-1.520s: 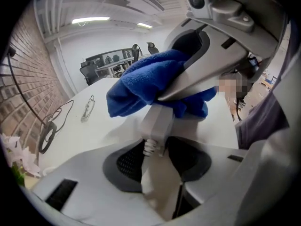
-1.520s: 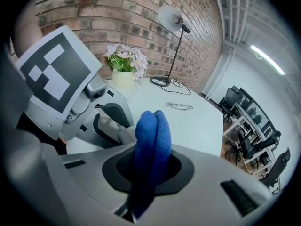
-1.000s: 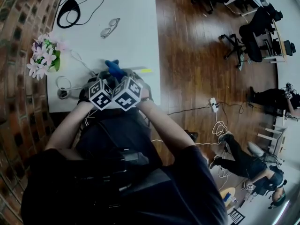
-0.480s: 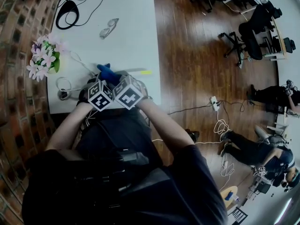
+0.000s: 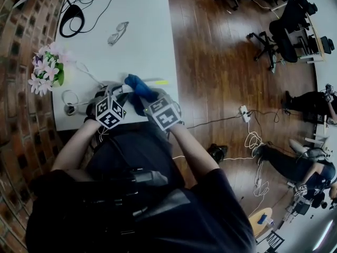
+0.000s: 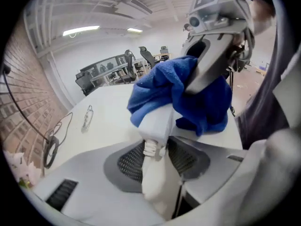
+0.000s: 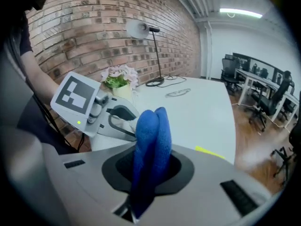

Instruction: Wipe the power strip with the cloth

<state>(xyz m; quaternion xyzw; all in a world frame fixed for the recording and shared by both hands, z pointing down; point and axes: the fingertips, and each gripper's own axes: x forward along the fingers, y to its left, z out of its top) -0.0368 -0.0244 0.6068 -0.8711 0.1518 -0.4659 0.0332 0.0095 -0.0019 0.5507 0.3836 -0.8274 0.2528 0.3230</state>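
Observation:
A white power strip stands between the jaws of my left gripper, gripped at the end where its cord comes out and lifted off the white table. A blue cloth is draped over the strip's far end. My right gripper is shut on that cloth, which rises folded from its jaws. In the head view the cloth lies just past the two marker cubes, near the table's near edge, with the left cube left of the right cube. The strip is mostly hidden there.
A pot of pink flowers stands at the table's left edge. Glasses and a lamp base with a looped cable lie farther back. A yellow strip lies by the cloth. Wooden floor lies right of the table.
My right gripper has swung to the right with the cloth, away from the left cube, and has rolled. The left gripper has held its place with the strip.

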